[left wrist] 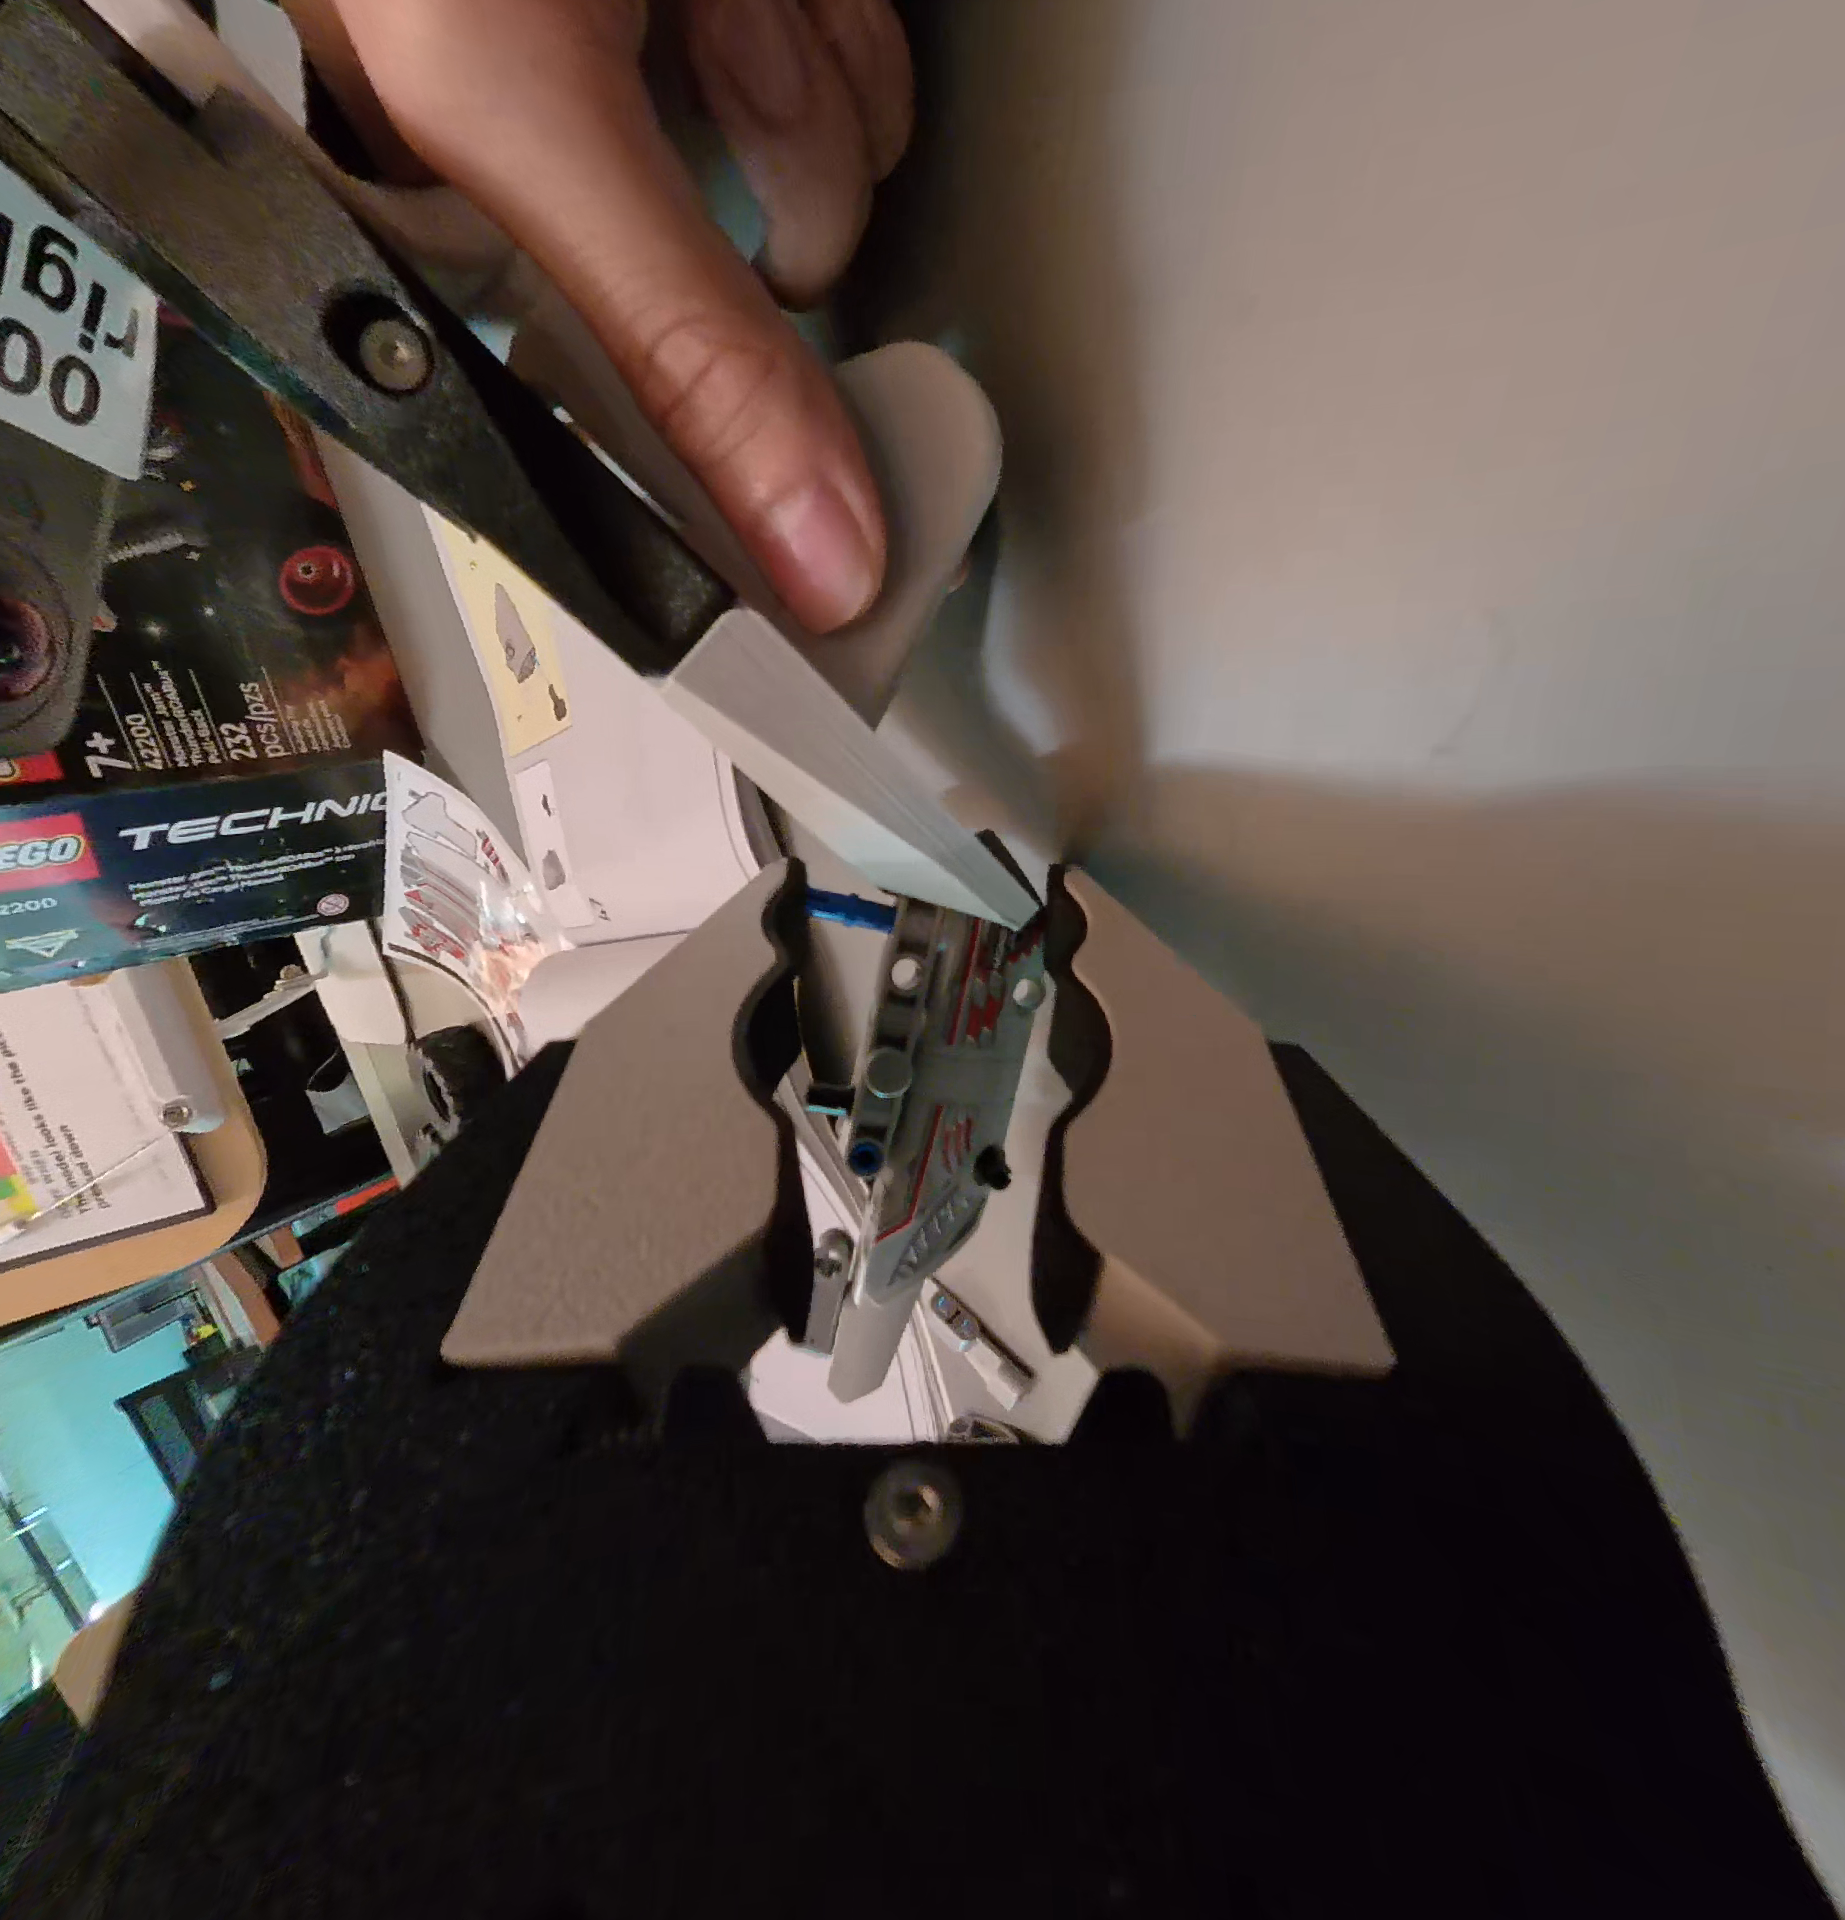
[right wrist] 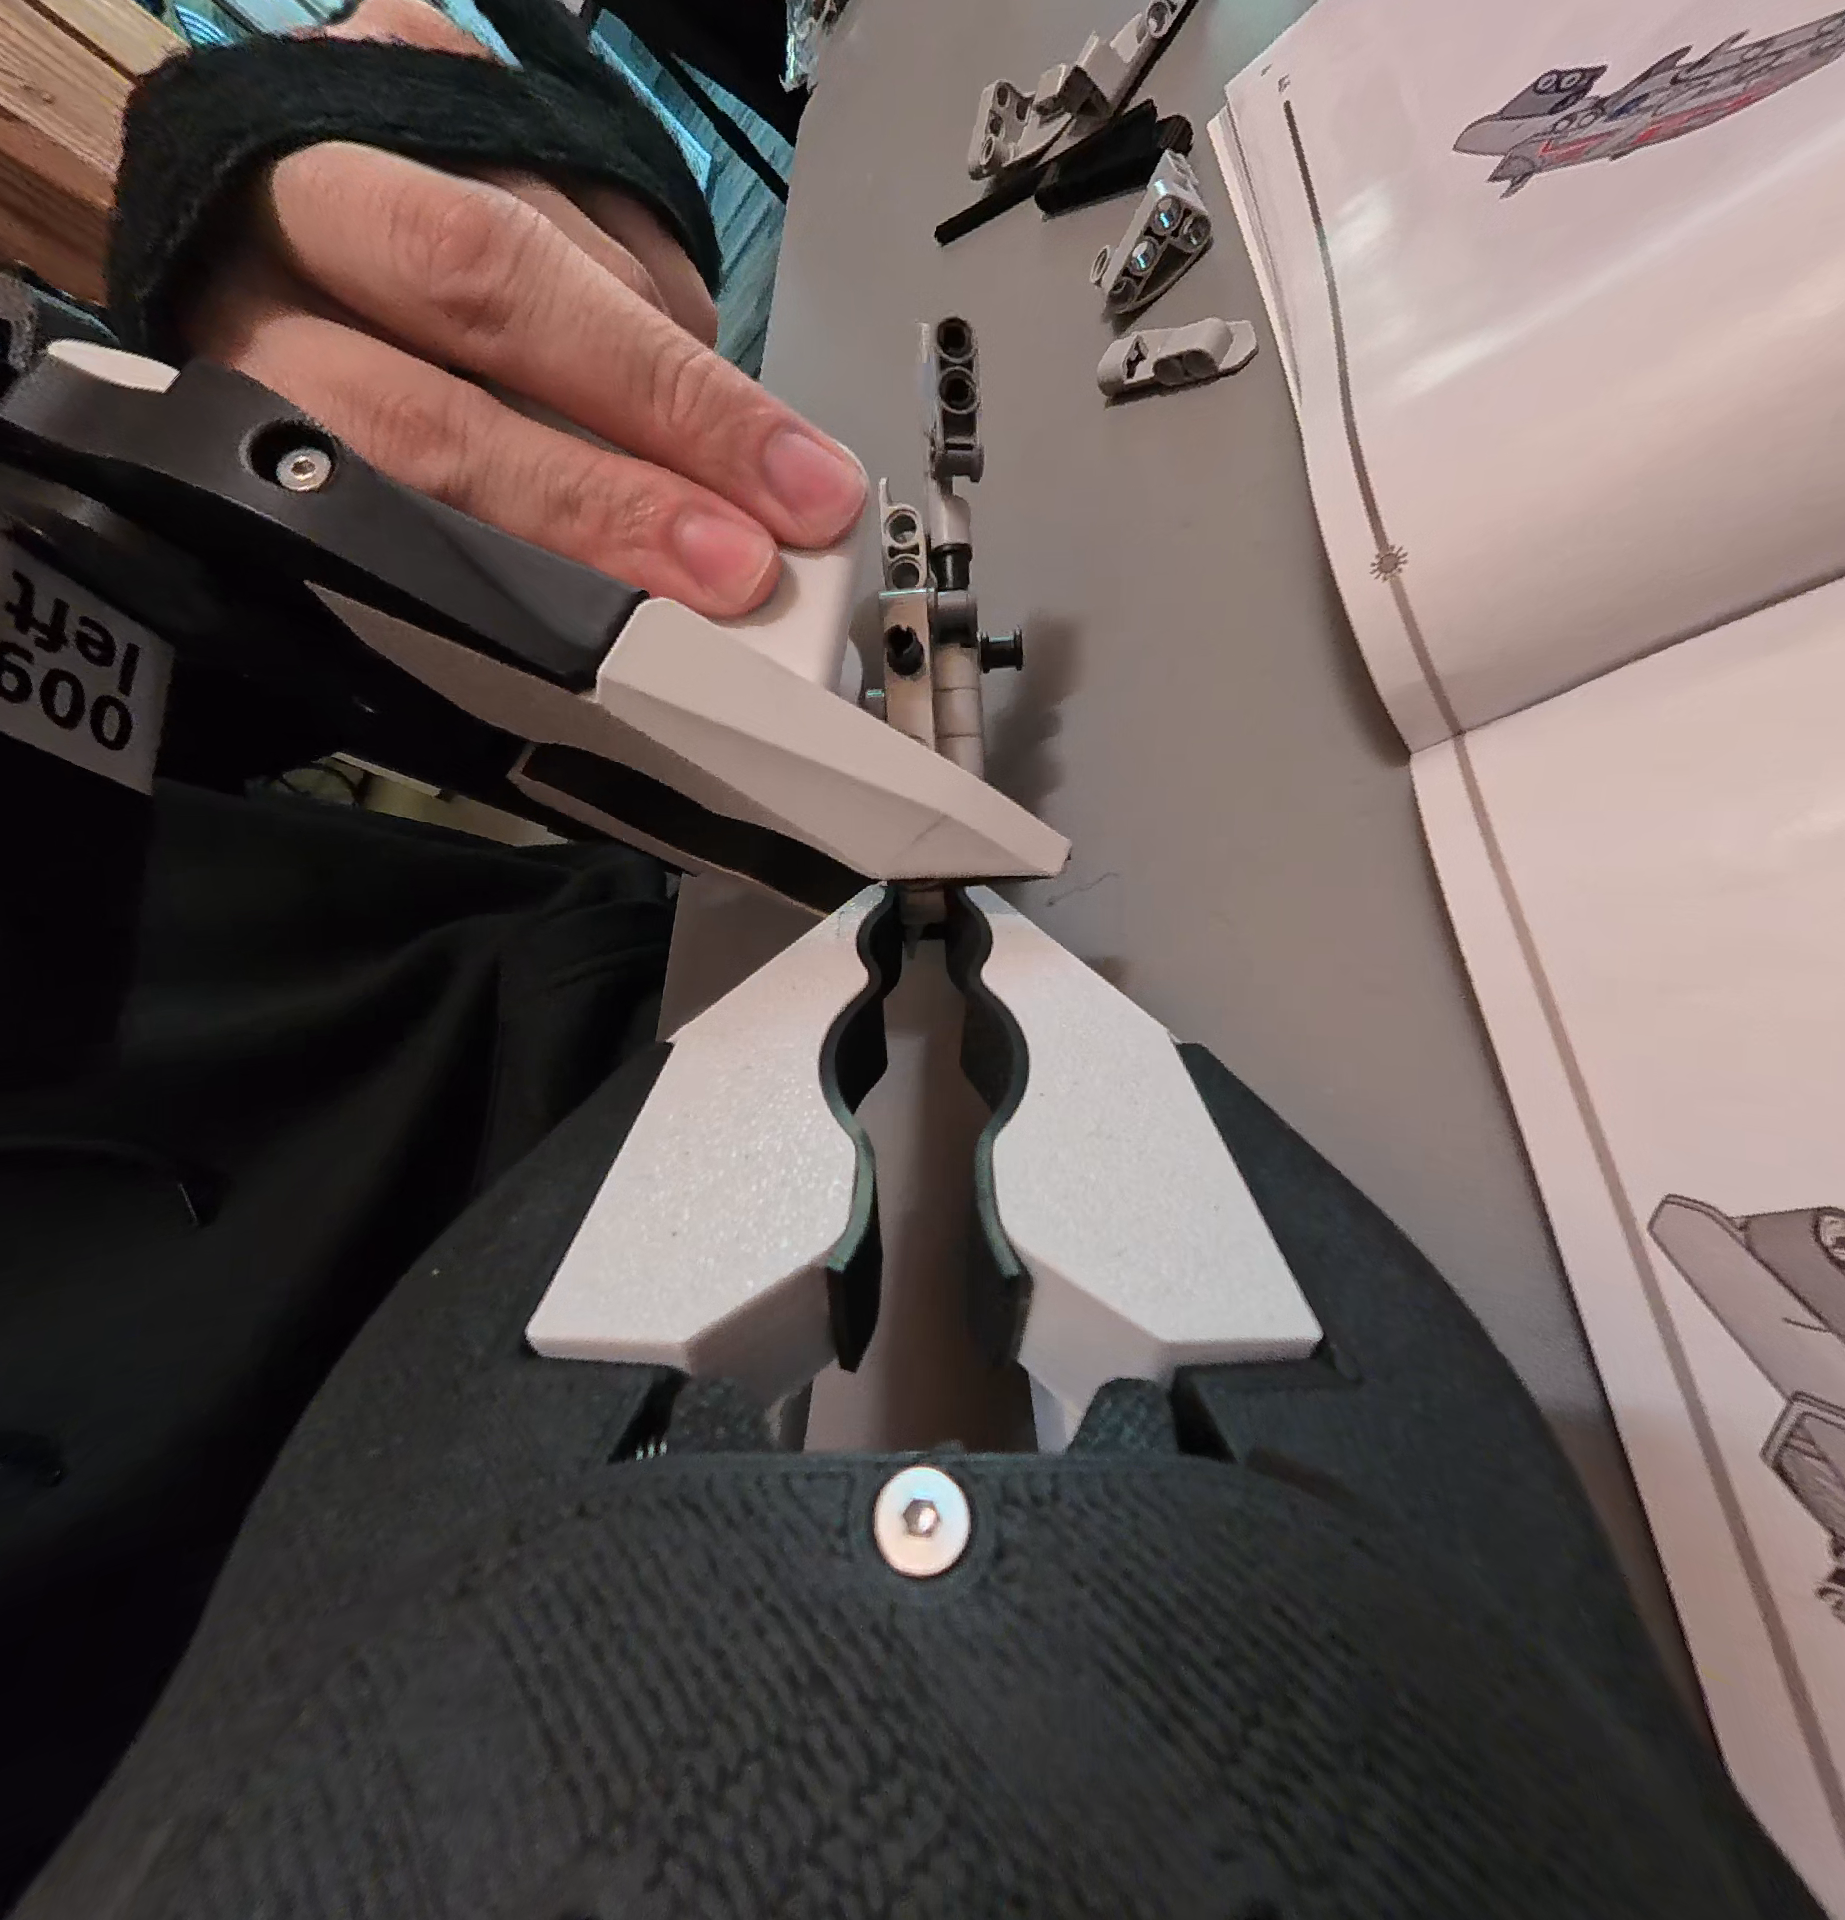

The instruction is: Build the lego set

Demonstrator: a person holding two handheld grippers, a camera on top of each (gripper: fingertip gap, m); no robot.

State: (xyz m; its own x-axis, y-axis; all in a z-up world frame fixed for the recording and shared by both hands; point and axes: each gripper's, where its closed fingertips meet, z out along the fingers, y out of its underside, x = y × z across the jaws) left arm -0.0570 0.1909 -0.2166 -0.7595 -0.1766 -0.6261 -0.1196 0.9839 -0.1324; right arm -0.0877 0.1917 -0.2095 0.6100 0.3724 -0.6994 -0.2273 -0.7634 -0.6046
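Lego panel pinched from both sides

Lego assembly [left wrist: 939,1091], a grey stickered panel, sits between my left fingers [left wrist: 923,914], closed on it. My right fingers [right wrist: 923,914] pinch its tip at twelve o'clock. Loose pieces [right wrist: 1146,249] wait on the worktop [right wrist: 1157,727]. I should press squarely, gently.

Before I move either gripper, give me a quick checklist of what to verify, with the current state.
1. Left gripper holds the lego assembly between its fingers: ok.
2. Right gripper tips closed on the assembly's end: ok.
3. Joint at the tips fully seated: cannot tell, it is hidden.
4. Instruction booklet open in the right wrist view: ok.
5. Loose grey pieces lie on the table, apart from both grippers: ok.
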